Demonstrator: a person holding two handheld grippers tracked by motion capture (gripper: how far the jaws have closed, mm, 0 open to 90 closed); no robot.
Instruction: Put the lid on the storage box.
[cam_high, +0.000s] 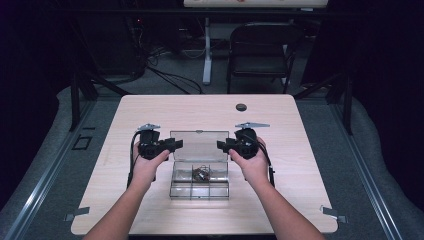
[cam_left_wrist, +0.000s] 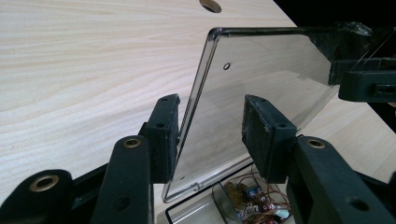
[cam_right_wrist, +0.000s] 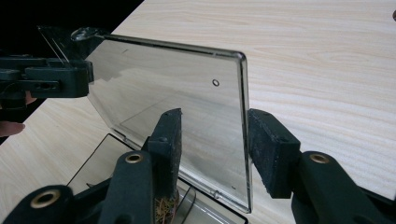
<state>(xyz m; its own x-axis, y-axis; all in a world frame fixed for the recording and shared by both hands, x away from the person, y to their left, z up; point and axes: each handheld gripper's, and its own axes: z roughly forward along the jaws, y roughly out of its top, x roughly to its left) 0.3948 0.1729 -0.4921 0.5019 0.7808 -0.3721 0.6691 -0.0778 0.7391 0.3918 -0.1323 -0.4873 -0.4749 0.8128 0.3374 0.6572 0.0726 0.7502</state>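
Clear plastic compartment box (cam_high: 199, 186) sits near the table's (cam_high: 150, 107) front edge, centred between both forearms. Small parts with reddish wire (cam_high: 201, 173) lie in a middle compartment. Hinged lid (cam_high: 199, 145) stands raised behind the tray, transparent, rounded corners, small hole near the top.

Left gripper (cam_high: 173, 145): jaws spread, straddling the lid's left edge; left pad (cam_left_wrist: 164, 135) looks touching or just beside it, other pad apart. Right gripper (cam_high: 223, 145): jaws spread around the lid's right edge, edge nearer the right pad (cam_right_wrist: 271, 149), no clamp visible.

Pale woodgrain tabletop is bare on both sides and behind. Dark grommet hole (cam_high: 241, 107) near the far edge. Folding chair (cam_high: 260, 50) beyond the table.
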